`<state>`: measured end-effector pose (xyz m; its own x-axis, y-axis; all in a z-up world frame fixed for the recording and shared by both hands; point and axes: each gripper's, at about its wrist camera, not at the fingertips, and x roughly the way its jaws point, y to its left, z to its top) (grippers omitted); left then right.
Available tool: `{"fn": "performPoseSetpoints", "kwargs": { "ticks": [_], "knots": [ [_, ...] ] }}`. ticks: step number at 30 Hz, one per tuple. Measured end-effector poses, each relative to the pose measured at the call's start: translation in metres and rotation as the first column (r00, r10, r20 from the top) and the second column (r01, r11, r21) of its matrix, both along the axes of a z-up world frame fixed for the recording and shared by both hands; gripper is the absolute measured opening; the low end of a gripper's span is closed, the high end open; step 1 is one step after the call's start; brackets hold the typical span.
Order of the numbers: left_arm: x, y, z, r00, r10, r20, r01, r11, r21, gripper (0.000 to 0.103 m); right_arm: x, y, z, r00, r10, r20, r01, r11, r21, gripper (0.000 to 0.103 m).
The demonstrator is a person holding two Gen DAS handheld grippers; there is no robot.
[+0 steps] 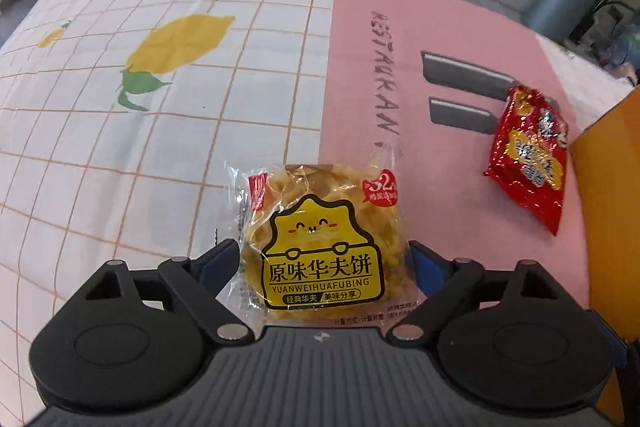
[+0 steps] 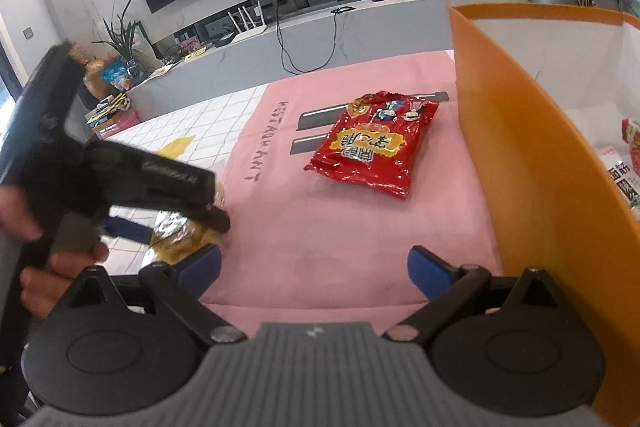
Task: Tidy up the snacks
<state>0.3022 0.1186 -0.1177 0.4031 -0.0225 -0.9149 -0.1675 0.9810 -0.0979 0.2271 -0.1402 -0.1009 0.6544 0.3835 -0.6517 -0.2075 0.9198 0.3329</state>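
Note:
My left gripper [image 1: 322,259] is shut on a clear packet of yellow waffle cake [image 1: 320,235], its blue fingers pressing both sides, just above the tablecloth. The same packet [image 2: 180,239] shows in the right wrist view under the left gripper's black body [image 2: 120,183]. A red snack bag [image 1: 530,155] lies flat on the pink cloth to the right, also in the right wrist view [image 2: 372,143]. My right gripper [image 2: 314,267] is open and empty over the pink cloth, beside an orange box [image 2: 520,131] that holds several snack packets [image 2: 624,163].
The table wears a cloth, white grid with lemons on the left [image 1: 120,107], pink on the right [image 2: 304,211]. The orange box wall [image 1: 608,179] stands at the right edge. A grey counter [image 2: 320,39] with cables, plants and a television lies beyond.

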Motion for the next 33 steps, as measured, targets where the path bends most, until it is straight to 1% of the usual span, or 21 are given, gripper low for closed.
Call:
{"fn": "performPoseSetpoints", "kwargs": {
  "ticks": [2, 3, 4, 6, 8, 9, 10, 12, 14, 15, 16, 19, 21, 23, 26, 29, 30, 33],
  "knots": [
    [-0.002, 0.003, 0.004, 0.999, 0.005, 0.032, -0.006, 1.0, 0.022, 0.103, -0.001, 0.003, 0.0, 1.0, 0.014, -0.006, -0.014, 1.0, -0.005, 0.097],
    [-0.002, 0.005, 0.007, 0.998, 0.025, 0.054, -0.027, 0.999, 0.038, 0.103, -0.002, 0.005, 0.0, 1.0, 0.023, -0.007, -0.023, 1.0, -0.01, 0.097],
    [-0.002, 0.007, 0.009, 0.997, 0.047, 0.067, -0.049, 0.998, 0.04, 0.103, -0.003, 0.007, 0.0, 0.999, 0.032, -0.007, -0.032, 0.999, -0.018, 0.097],
    [0.0, 0.016, 0.01, 0.993, 0.099, 0.066, -0.099, 0.995, -0.012, 0.103, -0.004, 0.011, -0.002, 0.998, 0.054, -0.012, -0.055, 0.998, -0.038, 0.097],
    [0.005, 0.021, 0.006, 0.991, 0.133, 0.033, -0.131, 0.99, -0.059, 0.103, -0.005, 0.014, -0.004, 0.997, 0.075, -0.014, -0.076, 0.996, -0.055, 0.097],
    [0.006, 0.022, 0.003, 0.991, 0.135, 0.01, -0.134, 0.988, -0.073, 0.103, -0.004, 0.015, -0.005, 0.997, 0.081, -0.015, -0.081, 0.995, -0.064, 0.097],
    [0.008, 0.02, -0.001, 0.991, 0.132, 0.001, -0.132, 0.989, -0.066, 0.103, -0.004, 0.016, -0.006, 0.996, 0.082, -0.017, -0.083, 0.994, -0.07, 0.097],
    [0.009, 0.012, -0.005, 0.994, 0.106, 0.011, -0.106, 0.994, -0.02, 0.103, -0.003, 0.015, -0.008, 0.997, 0.078, -0.022, -0.079, 0.994, -0.072, 0.097],
    [0.013, 0.001, -0.01, 0.999, 0.039, 0.01, -0.039, 0.998, 0.047, 0.103, -0.001, 0.013, -0.009, 0.997, 0.069, -0.033, -0.071, 0.995, -0.064, 0.097],
    [0.014, -0.004, -0.013, 1.0, 0.012, 0.009, -0.013, 0.995, 0.1, 0.103, 0.001, 0.011, -0.01, 0.997, 0.066, -0.039, -0.068, 0.996, -0.061, 0.097],
    [0.014, -0.007, -0.015, 1.0, 0.003, 0.007, -0.004, 0.991, 0.134, 0.103, 0.001, 0.01, -0.011, 0.997, 0.062, -0.044, -0.065, 0.996, -0.06, 0.097],
    [0.012, -0.004, -0.016, 0.999, 0.047, 0.019, -0.049, 0.991, 0.129, 0.103, 0.003, 0.009, -0.013, 0.997, 0.056, -0.052, -0.06, 0.996, -0.063, 0.097],
    [0.012, -0.002, -0.016, 0.999, 0.047, 0.02, -0.049, 0.99, 0.132, 0.103, 0.004, 0.009, -0.014, 0.997, 0.057, -0.056, -0.061, 0.996, -0.064, 0.097],
    [0.009, 0.0, -0.016, 0.999, 0.026, 0.028, -0.03, 0.991, 0.131, 0.103, 0.005, 0.01, -0.015, 0.996, 0.061, -0.058, -0.064, 0.996, -0.066, 0.097],
    [0.001, 0.004, -0.012, 0.998, 0.01, 0.057, -0.016, 0.994, 0.109, 0.103, 0.004, 0.011, -0.013, 0.997, 0.067, -0.047, -0.07, 0.995, -0.071, 0.097],
    [-0.003, 0.009, -0.007, 0.997, -0.042, 0.067, 0.037, 0.997, 0.071, 0.102, 0.005, 0.01, -0.008, 1.0, 0.021, -0.012, -0.022, 0.997, -0.08, 0.097],
    [-0.006, 0.011, -0.003, 0.996, -0.058, 0.073, 0.054, 0.997, 0.051, 0.096, 0.007, 0.01, -0.007, 1.0, 0.006, -0.006, -0.006, 0.996, -0.083, 0.097],
    [-0.011, 0.026, 0.005, 0.995, -0.062, 0.082, 0.067, 0.996, -0.062, 0.09, 0.014, 0.015, 0.0, 0.999, -0.028, 0.016, 0.03, 0.995, -0.096, 0.097]
  ]
}}
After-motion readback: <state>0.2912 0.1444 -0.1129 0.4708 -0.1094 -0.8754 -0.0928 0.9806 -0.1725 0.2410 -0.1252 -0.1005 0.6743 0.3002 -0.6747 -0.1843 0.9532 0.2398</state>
